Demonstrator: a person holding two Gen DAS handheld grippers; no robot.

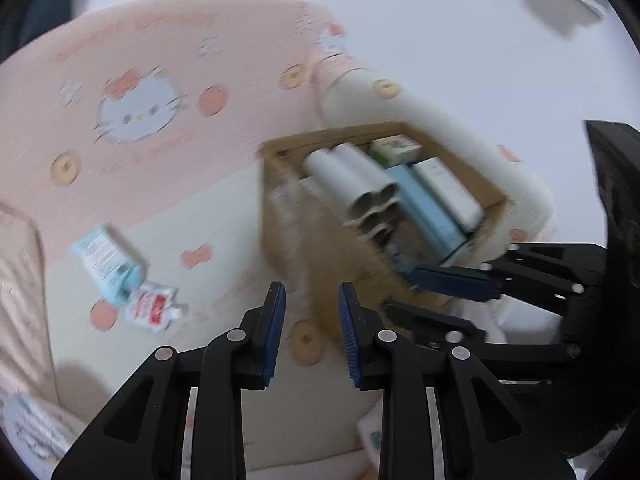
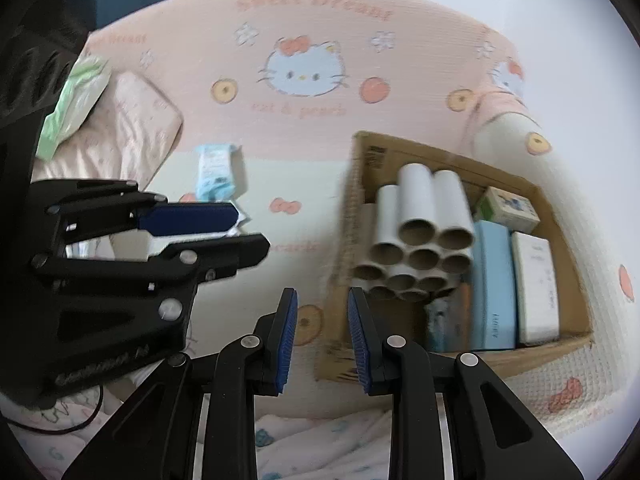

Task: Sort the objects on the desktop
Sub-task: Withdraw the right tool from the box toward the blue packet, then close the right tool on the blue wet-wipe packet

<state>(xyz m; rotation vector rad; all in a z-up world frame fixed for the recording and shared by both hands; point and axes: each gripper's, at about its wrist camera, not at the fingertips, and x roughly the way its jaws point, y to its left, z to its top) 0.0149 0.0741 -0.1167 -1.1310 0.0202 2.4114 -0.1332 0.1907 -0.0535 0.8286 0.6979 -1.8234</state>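
"Sweet Dream" blanket (image 2: 320, 12); left gripper (image 1: 312, 332) and right gripper (image 2: 322, 336) jaws apart, empty.

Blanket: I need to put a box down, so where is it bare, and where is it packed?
Free: the cream blanket between the blue packet and the cardboard box, and the strip in front of the right gripper. Crowded: the box, filled with paper tubes and cartons.

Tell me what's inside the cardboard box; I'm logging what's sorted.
The cardboard box holds bundled paper tubes, a light blue box, a white box and a small carton. Anything beneath them is hidden.
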